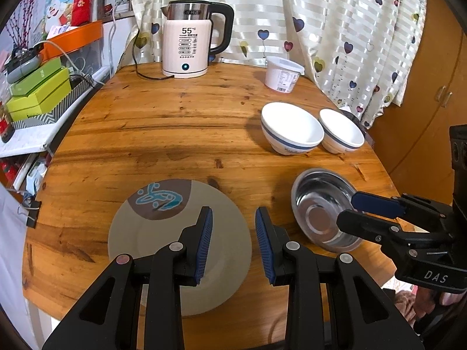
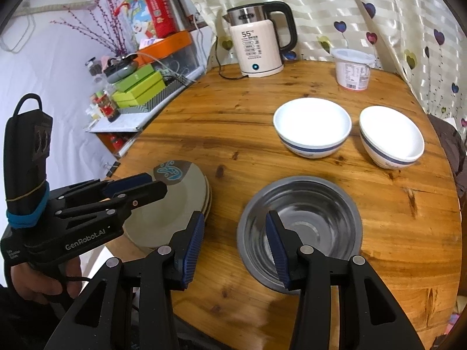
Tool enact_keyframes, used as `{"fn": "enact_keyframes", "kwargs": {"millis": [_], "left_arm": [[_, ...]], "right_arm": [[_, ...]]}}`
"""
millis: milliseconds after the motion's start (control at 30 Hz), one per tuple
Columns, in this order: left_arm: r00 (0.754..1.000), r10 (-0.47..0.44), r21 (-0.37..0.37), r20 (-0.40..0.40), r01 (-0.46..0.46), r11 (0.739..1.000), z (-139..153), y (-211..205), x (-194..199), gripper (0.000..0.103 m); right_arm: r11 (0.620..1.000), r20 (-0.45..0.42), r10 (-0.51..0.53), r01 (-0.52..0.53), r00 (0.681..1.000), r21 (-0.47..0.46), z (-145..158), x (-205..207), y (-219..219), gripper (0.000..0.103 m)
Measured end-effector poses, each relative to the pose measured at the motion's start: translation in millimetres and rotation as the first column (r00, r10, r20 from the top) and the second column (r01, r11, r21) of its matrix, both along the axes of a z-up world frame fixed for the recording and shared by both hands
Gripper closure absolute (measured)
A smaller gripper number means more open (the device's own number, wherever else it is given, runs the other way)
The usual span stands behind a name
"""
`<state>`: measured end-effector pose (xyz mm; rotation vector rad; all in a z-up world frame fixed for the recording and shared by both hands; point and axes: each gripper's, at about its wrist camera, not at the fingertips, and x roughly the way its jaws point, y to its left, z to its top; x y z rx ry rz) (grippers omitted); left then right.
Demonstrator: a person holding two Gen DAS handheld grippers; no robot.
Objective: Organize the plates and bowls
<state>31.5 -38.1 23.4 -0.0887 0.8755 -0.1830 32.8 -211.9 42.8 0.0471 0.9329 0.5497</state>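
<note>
A stack of grey plates (image 1: 163,233) with a blue-and-brown motif lies at the table's near left. My left gripper (image 1: 233,243) hovers open over the stack's right edge, nothing between its pads; it also shows from the side (image 2: 154,185) above the plates (image 2: 181,201). A steel bowl (image 2: 303,218) sits to the right of the plates. My right gripper (image 2: 235,249) is open, one pad outside the bowl's near-left rim and one over its inside, neither pressing on it. From the left wrist the right gripper (image 1: 347,211) reaches over the steel bowl (image 1: 318,204). Two white bowls with blue bands (image 2: 312,125) (image 2: 391,137) stand behind.
At the back of the round wooden table (image 1: 175,134) stand an electric kettle (image 1: 189,38) with its cord and a white plastic tub (image 1: 281,73). A cluttered shelf with green boxes (image 1: 38,93) borders the left edge. A heart-patterned curtain (image 1: 335,14) hangs behind.
</note>
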Motion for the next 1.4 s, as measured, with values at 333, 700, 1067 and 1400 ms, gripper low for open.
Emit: {"fn": "enact_keyframes", "kwargs": {"millis": [333, 700, 1067, 1400], "left_arm": [[1.0, -0.025, 0.003, -0.007, 0.025, 1.0, 1, -15, 3, 0.071], [0.998, -0.052, 0.001, -0.026, 0.052, 0.999, -2, -29, 14, 0.071], [0.996, -0.074, -0.004, -0.047, 0.074, 0.997, -6, -36, 31, 0.071], [0.995, -0.086, -0.006, -0.047, 0.086, 0.996, -4, -42, 52, 0.071]], "right_arm": [[0.999, 0.002, -0.031, 0.032, 1.0, -0.006, 2, 0, -13, 0.06], [0.996, -0.011, -0.086, 0.086, 0.996, -0.005, -2, 6, -30, 0.06], [0.993, -0.03, -0.118, 0.118, 0.993, 0.002, -6, 20, -40, 0.06], [0.988, -0.041, -0.157, 0.157, 0.987, 0.007, -6, 40, -48, 0.06]]}}
